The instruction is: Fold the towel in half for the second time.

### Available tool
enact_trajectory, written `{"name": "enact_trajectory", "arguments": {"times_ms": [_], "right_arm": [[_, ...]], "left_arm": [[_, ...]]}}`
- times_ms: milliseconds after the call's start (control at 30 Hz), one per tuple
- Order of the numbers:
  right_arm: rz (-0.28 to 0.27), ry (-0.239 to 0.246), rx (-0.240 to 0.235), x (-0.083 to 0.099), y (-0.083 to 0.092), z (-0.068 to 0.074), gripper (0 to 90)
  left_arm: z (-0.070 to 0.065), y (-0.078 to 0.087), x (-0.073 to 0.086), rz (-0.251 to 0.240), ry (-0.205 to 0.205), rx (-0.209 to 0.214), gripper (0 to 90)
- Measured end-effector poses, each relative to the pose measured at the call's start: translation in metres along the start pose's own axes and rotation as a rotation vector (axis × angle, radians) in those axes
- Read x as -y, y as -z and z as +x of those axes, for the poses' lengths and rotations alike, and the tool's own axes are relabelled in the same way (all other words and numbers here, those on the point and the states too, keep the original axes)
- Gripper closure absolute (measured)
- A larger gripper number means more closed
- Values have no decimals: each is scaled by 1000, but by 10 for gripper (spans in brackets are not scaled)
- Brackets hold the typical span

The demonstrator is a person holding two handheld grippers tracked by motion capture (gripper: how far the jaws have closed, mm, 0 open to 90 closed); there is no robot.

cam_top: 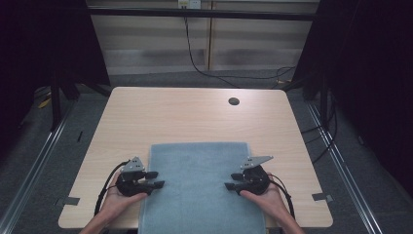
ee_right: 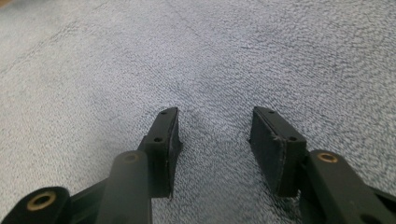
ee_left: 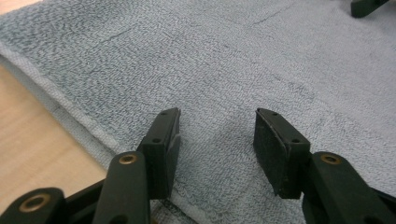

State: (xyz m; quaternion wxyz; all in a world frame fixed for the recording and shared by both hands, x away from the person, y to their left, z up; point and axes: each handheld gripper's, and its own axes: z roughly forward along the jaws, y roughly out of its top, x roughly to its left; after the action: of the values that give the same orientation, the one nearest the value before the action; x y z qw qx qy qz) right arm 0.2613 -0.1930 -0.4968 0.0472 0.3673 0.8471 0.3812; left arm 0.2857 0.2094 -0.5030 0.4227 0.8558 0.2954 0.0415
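A grey-blue towel [cam_top: 199, 187] lies flat at the near edge of the wooden surface [cam_top: 190, 114]. The left tongs [cam_top: 155, 179] and right tongs [cam_top: 232, 181] hover over its two side edges, jaws apart, gripping nothing.

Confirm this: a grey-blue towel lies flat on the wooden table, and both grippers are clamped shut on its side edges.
Not quite. The towel lies flat on the table, but the left gripper and right gripper stand open over it, as both gripper views show.
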Motion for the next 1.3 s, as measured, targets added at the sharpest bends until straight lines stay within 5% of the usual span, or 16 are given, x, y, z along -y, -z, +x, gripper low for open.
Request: {"name": "enact_trajectory", "arguments": {"times_ms": [400,633,700,833,1000,1167,1233,1300], "right_arm": [[23,3,-43,18,15,21,521],[31,1,-72,13,19,24,467],[11,-3,-42,8,24,20,460],[-60,-10,12,-3,39,3,468],[-107,-36,77,-23,50,-34,495],[-108,-36,116,-41,43,-66,510],[-111,-56,136,-44,36,-78,508],[-118,-90,135,-43,29,-90,503]], "left_arm": [[-16,11,9,26,70,67,498],[-25,23,11,34,31,55,511],[-23,27,6,7,29,50,510],[-11,31,-9,-31,18,32,509],[19,24,-36,-60,30,-31,503],[51,11,-54,-81,100,-30,495],[62,8,-51,-112,148,-40,488],[66,4,-47,-85,151,-62,460]]}}
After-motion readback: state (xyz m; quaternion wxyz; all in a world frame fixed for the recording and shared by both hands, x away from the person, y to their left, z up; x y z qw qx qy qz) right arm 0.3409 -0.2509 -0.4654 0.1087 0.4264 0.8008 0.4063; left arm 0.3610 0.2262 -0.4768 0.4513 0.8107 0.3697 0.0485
